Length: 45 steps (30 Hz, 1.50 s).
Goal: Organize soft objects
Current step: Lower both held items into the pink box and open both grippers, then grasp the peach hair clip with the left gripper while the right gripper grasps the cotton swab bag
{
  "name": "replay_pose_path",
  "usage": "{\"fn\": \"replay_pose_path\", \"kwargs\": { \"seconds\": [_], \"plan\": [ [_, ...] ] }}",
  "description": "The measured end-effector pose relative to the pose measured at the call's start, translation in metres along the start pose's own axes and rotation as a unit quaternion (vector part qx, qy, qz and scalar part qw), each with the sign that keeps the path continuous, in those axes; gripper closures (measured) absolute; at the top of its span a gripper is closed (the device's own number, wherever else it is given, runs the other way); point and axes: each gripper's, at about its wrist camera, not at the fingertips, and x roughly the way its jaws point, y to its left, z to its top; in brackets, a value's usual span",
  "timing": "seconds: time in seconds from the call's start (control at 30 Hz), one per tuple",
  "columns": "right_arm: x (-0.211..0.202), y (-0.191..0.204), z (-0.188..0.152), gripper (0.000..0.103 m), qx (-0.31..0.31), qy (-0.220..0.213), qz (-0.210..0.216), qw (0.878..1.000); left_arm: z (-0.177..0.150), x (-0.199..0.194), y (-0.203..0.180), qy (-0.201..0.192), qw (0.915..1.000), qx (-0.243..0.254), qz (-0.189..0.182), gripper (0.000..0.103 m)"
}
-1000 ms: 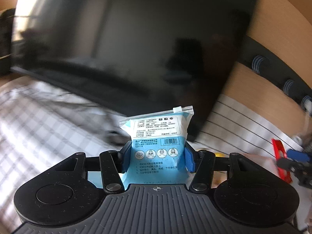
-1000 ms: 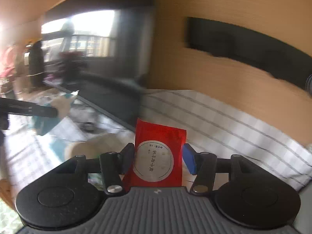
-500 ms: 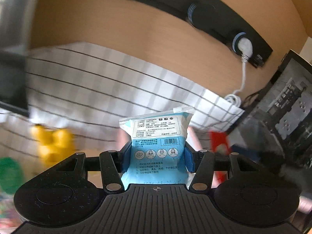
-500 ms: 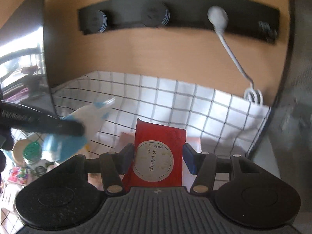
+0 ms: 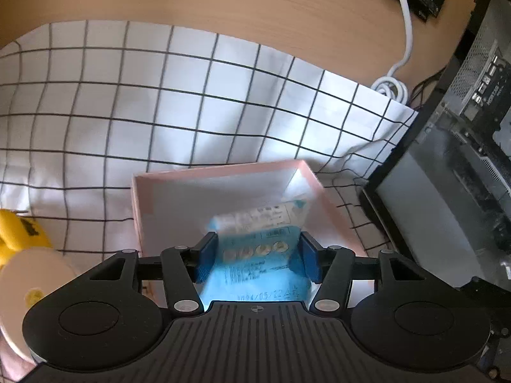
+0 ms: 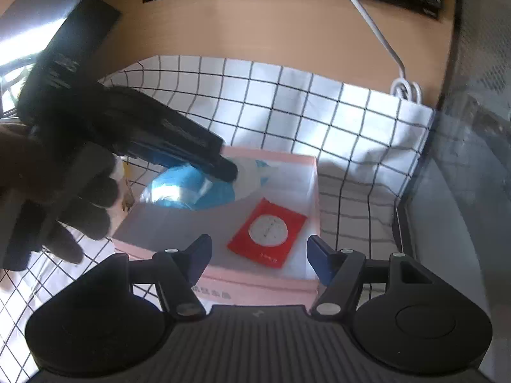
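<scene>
Left wrist view: a yellow toy (image 5: 19,233) and a white round lid (image 5: 35,290) sit at the left edge on the checked cloth (image 5: 159,95). My left gripper (image 5: 255,252) clamps the blue wipes packet (image 5: 258,255) between its blue pads, over the open pink box (image 5: 223,178); the packet's top end is blurred and tilts into the box. A dark computer case (image 5: 447,191) stands at the right. Right wrist view: my gloved left hand (image 6: 64,198) shows at the left with that packet above the box's far side. My right gripper (image 6: 258,255) has just been opening; its jaws stand apart and empty. The red sachet (image 6: 266,233) lies flat inside the box, beyond the pads.
</scene>
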Motion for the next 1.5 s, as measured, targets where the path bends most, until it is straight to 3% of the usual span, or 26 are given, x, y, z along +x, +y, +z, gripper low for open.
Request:
{"fn": "replay_pose_path", "kwargs": {
  "seconds": [0.1,0.13,0.2,0.3,0.43,0.53,0.6,0.73,0.83,0.97,1.13,1.27,1.37,1.43,1.5],
  "plan": [
    [0.001,0.003,0.001,0.037,0.013,0.008,-0.003,1.0,-0.004,-0.02,-0.011,-0.052,0.9957,0.065,0.039,0.046],
    [0.002,0.006,0.002,0.037,0.015,0.011,-0.005,1.0,-0.005,-0.027,-0.011,-0.066,0.9949,0.069,0.032,0.046],
    [0.003,0.011,0.003,0.037,0.017,0.014,-0.007,1.0,-0.004,-0.047,0.002,-0.083,0.9962,0.02,-0.019,0.044],
    [0.004,0.02,0.009,0.037,0.027,0.021,-0.009,0.999,-0.006,-0.079,0.033,-0.114,0.9911,-0.065,-0.021,0.047],
    [0.001,0.036,0.017,0.037,0.053,0.023,0.0,0.998,-0.034,-0.129,0.071,-0.14,0.9869,-0.078,0.018,0.047],
    [0.003,0.052,0.022,0.037,0.061,0.024,0.013,0.998,-0.07,-0.17,0.11,-0.14,0.9847,-0.072,0.074,0.047],
    [0.004,0.069,0.026,0.037,0.052,0.022,0.024,0.998,-0.094,-0.201,0.144,-0.144,0.9782,-0.093,0.118,0.047],
    [0.006,0.112,0.036,0.037,0.016,0.016,0.049,0.999,-0.145,-0.275,0.222,-0.16,0.9469,-0.193,0.201,0.047],
    [0.014,0.145,0.043,0.037,0.0,0.028,0.073,0.997,-0.179,-0.312,0.261,-0.152,0.9303,-0.23,0.242,0.047],
    [0.022,0.191,0.046,0.037,-0.027,0.048,0.105,0.993,-0.213,-0.321,0.278,-0.096,0.9416,-0.227,0.23,0.047],
    [0.016,0.239,0.044,0.036,-0.087,0.048,0.129,0.987,-0.243,-0.299,0.269,-0.042,0.9583,-0.174,0.223,0.047],
    [0.008,0.259,0.039,0.036,-0.131,0.043,0.132,0.982,-0.241,-0.28,0.271,-0.023,0.958,-0.158,0.238,0.047],
    [0.002,0.267,0.031,0.036,-0.154,0.047,0.137,0.977,-0.245,-0.272,0.28,-0.019,0.9589,-0.166,0.229,0.047],
    [-0.001,0.271,0.023,0.036,-0.17,0.051,0.139,0.974,-0.248,-0.268,0.282,-0.011,0.9581,-0.17,0.23,0.053],
    [-0.003,0.277,0.016,0.036,-0.182,0.056,0.139,0.972,-0.251,-0.267,0.282,-0.012,0.9568,-0.166,0.238,0.072]
  ]
}}
